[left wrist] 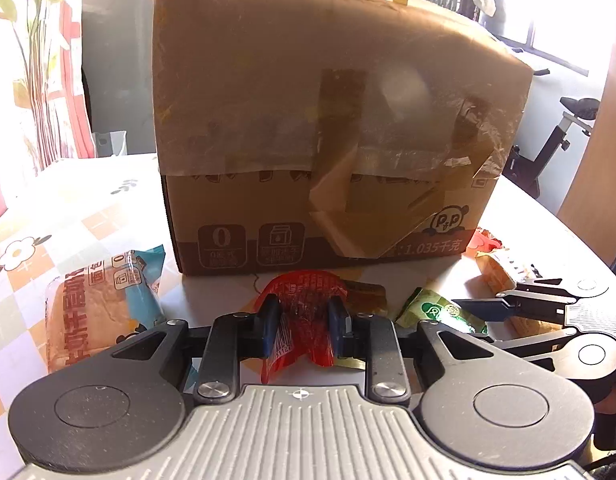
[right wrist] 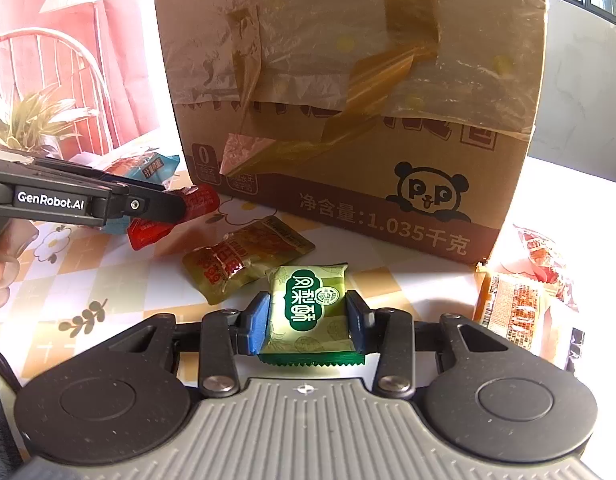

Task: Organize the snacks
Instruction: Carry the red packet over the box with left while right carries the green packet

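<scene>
Currently, by view:

Left wrist view
- Left gripper (left wrist: 303, 320): clenched on the red packet (left wrist: 303, 300); both blue pads press its crinkled sides.
- Red packet: held between the pads, its lower end hanging toward the camera, in front of the box (left wrist: 328, 120).
- Box: brown cardboard, taped with clear and amber strips, upright on the table (left wrist: 107, 208); it fills the middle of the view.
- Bread pack (left wrist: 99, 312): lies on the table at left, near the box's lower left corner.
- Green packet (left wrist: 440, 312): at right, held at the right gripper's (left wrist: 472, 310) tips.
- Orange packets (left wrist: 496, 264): on the table beside the box's lower right corner, behind the right gripper.
- Table: covered with a checked floral cloth.

Right wrist view
- Right gripper (right wrist: 308, 316): clenched on the green packet (right wrist: 308, 304); pads press both side edges.
- Green packet: flat, printed face up, between the pads, in front of the box (right wrist: 348, 100).
- Olive packet (right wrist: 247, 264): lies on the table (right wrist: 107, 280) just behind the green packet, touching its upper left corner.
- Left gripper (right wrist: 187, 204): enters from the left, its tips closed on the red packet (right wrist: 179, 216), which is clear of the cloth.
- Bread pack (right wrist: 147, 166): behind the left gripper, near the box's left corner.
- Orange packets (right wrist: 520, 304): piled at the right edge, beside the box's right corner.
</scene>
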`<state>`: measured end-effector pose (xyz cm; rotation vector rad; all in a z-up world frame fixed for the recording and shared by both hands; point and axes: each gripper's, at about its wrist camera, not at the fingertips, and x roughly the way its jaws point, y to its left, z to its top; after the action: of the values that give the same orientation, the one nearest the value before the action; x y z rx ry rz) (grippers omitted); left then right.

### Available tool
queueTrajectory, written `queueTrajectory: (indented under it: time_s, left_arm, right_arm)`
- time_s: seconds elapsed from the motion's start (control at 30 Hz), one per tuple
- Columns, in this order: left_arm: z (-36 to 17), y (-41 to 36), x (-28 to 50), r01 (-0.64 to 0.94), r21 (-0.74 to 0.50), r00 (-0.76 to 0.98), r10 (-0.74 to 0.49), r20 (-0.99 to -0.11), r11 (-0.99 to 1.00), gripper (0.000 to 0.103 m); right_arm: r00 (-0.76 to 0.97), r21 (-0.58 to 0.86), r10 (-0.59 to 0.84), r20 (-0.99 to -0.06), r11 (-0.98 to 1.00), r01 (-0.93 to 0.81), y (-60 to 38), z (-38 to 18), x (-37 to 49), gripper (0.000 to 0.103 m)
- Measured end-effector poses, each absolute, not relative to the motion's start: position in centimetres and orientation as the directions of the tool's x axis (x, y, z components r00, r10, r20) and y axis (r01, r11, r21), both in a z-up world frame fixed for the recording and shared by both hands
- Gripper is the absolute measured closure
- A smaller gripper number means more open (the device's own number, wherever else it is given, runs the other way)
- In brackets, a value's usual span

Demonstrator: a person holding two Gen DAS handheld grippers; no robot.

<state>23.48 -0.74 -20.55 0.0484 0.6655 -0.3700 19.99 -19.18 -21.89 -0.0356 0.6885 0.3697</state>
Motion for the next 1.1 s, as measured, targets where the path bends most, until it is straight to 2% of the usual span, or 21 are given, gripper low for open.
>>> queueTrajectory:
  time_s: [0.4,0.63,0.77,0.9,1.1]
  left_arm:
    - [-15.0,0.4,21.2,0.356,-0.058,0.805,-0.338,-0.488,0.932,0.076]
    - [-8.3,0.0,20.6,0.427,-0.053,0.845,-0.419,-0.332,0.903,0.076]
    - [-4.8,-1.4,21.8,0.472,-0.038,0.849,-0.466,-0.248,0.881,0.076]
    - [-2.5,-3.7,24.6,0.494,0.007,0.852,-0.482,-0.206,0.87,0.076]
    - [-2.0,-7.4,30.0,0.494,-0.006,0.847,-0.482,-0.223,0.87,0.075]
  right_arm:
    - [0.762,0.155,0.401,-0.508,0.913,-0.377,-20.9,-15.8,17.4,0.061]
    - [0.839,0.117,0.456,-0.297,0.889,-0.442,-21.4,-7.4,17.0,0.061]
    - [0.869,0.074,0.442,-0.224,0.896,-0.437,-21.6,-4.0,19.1,0.061]
    - [0.891,0.026,0.399,-0.216,0.915,-0.404,-22.1,-2.3,22.6,0.061]
    - [0.91,-0.011,0.3,-0.285,0.949,-0.316,-22.6,-2.4,28.0,0.061]
